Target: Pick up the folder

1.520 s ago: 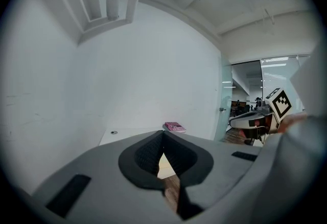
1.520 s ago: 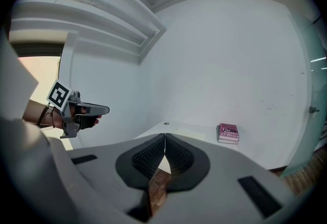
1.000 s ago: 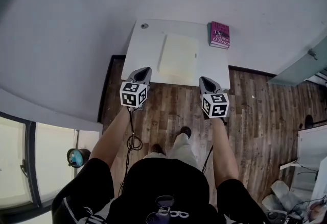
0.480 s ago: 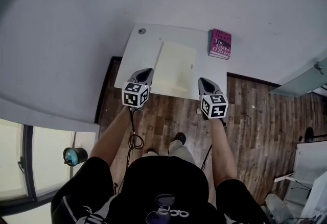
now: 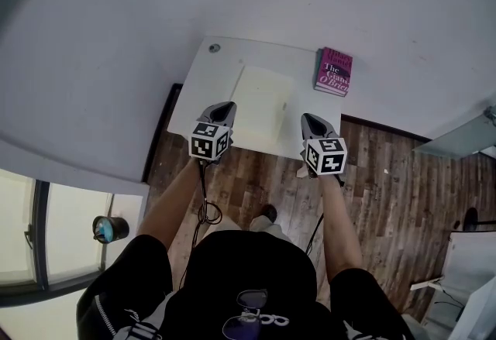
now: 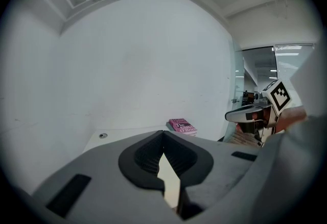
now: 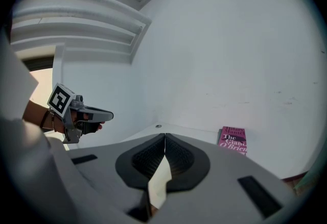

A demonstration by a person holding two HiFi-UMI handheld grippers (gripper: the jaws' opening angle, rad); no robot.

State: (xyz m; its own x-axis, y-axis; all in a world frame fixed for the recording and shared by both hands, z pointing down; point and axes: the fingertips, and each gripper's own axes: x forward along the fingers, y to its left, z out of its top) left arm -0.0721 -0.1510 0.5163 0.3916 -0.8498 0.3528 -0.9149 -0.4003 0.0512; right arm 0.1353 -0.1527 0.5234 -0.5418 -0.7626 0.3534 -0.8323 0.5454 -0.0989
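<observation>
1. Lying flat mid-table, the cream folder point(image 5: 262, 102) reaches toward the white table's point(image 5: 203, 81) near edge.
2. The left gripper point(image 5: 223, 108) hovers at the near-left corner beside the folder, jaws pressed together on nothing.
3. The right gripper point(image 5: 308, 120) hovers at the near-right corner, jaws likewise pressed together.
4. A magenta book point(image 5: 334, 71) lies at the far-right corner.

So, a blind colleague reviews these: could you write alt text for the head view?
Seen from above, a person holds the left gripper and right gripper, both shut and empty, toward a white table bearing a pale yellow folder and a pink book.
</observation>
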